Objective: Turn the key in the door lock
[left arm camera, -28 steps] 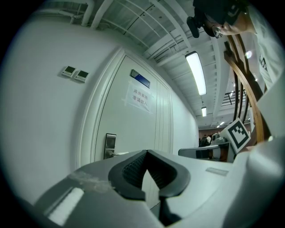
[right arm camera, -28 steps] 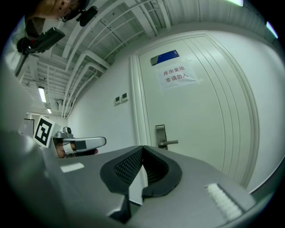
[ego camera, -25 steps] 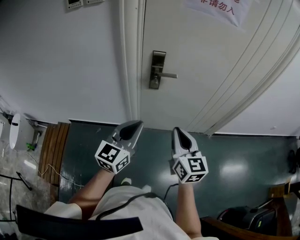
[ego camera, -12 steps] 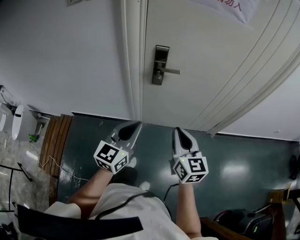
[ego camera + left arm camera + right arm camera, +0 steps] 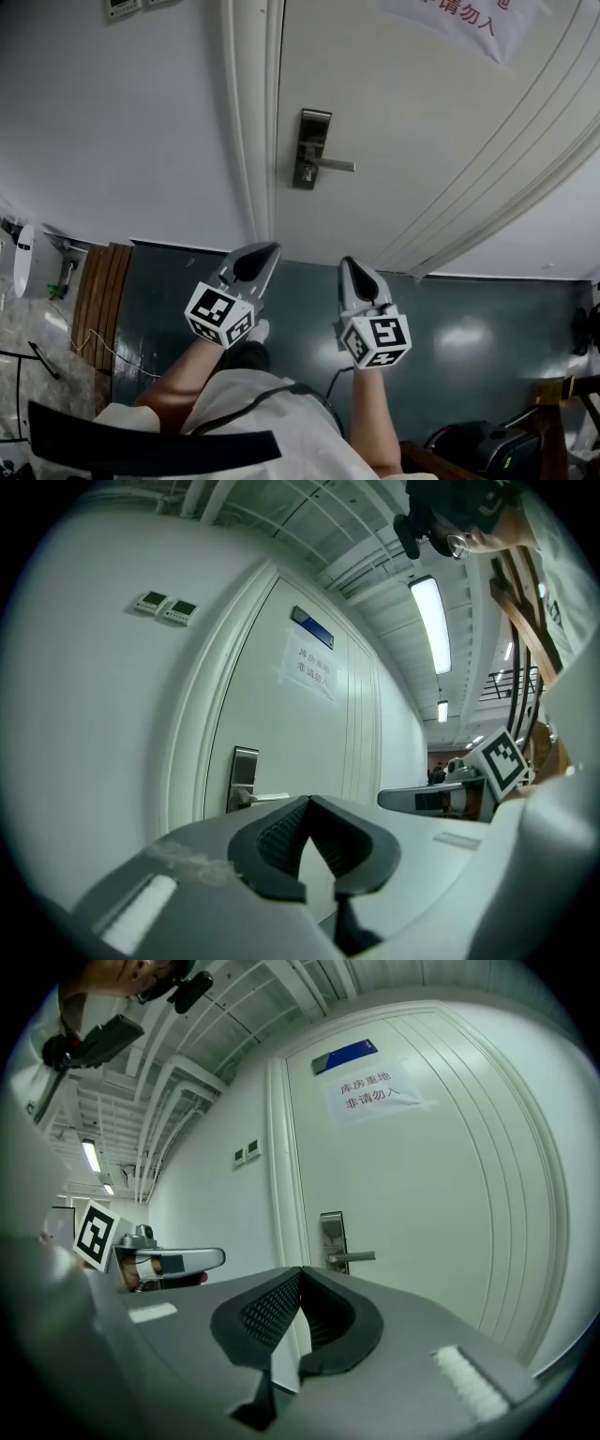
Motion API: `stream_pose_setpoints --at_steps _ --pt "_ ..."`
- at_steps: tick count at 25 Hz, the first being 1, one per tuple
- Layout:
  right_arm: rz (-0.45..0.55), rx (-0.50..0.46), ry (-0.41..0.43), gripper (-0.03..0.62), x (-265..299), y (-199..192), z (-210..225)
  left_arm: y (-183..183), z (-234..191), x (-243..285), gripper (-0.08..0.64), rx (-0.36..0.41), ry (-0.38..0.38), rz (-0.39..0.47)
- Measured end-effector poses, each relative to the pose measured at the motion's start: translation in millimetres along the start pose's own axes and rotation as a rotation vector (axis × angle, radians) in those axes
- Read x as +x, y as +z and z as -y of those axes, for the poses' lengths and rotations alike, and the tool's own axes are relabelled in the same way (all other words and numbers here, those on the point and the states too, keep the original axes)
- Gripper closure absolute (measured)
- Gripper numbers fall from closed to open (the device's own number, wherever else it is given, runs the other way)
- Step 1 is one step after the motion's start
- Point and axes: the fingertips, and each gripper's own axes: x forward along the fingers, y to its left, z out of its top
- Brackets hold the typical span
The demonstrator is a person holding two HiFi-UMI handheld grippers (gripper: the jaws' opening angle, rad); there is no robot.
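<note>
A silver lock plate (image 5: pixel 310 148) with a lever handle (image 5: pixel 330 164) sits on the white door (image 5: pixel 412 141), near its left edge. I cannot make out a key in any view. Both grippers are held level in front of the person, short of the door and below the lock in the head view. My left gripper (image 5: pixel 269 247) is shut and holds nothing, and so is my right gripper (image 5: pixel 345 262). The left gripper view shows the lock plate (image 5: pixel 244 778) beyond the closed jaw tips (image 5: pixel 309 801). The right gripper view shows the lock plate (image 5: pixel 333 1239) just above its closed tips (image 5: pixel 300 1269).
A paper notice (image 5: pixel 459 21) hangs high on the door. The door frame (image 5: pixel 248 122) and a white wall with switch panels (image 5: pixel 122 7) lie left. A white device (image 5: pixel 26 261), a cable and a wooden strip (image 5: pixel 98 291) sit at the left floor. Dark furniture (image 5: pixel 487 445) stands at the bottom right.
The person and both grippers have shifted a little toward the door. The lock sits lower in the head view than half a second ago. Both grippers stay shut.
</note>
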Motion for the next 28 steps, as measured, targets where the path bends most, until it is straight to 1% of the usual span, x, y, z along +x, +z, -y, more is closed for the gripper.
stream_pose_setpoints --at_steps 6,14,23,28 --pt "-0.02 -0.003 -0.021 0.584 46.5 7.4 12.1 8.7 -37.4 37.7 0.554 -0.013 -0.032 -0.003" --pt "-0.036 -0.006 -0.055 0.584 107.4 16.0 21.1 16.7 -92.8 68.1 0.554 -0.023 -0.06 -0.008" --pt "-0.074 -0.02 -0.087 0.583 182.2 8.7 18.4 10.8 -162.8 90.9 0.554 -0.051 -0.084 -0.02" --pt "-0.09 0.0 -0.1 0.583 206.1 0.3 20.0 5.3 -187.9 101.1 0.555 -0.065 -0.092 -0.027"
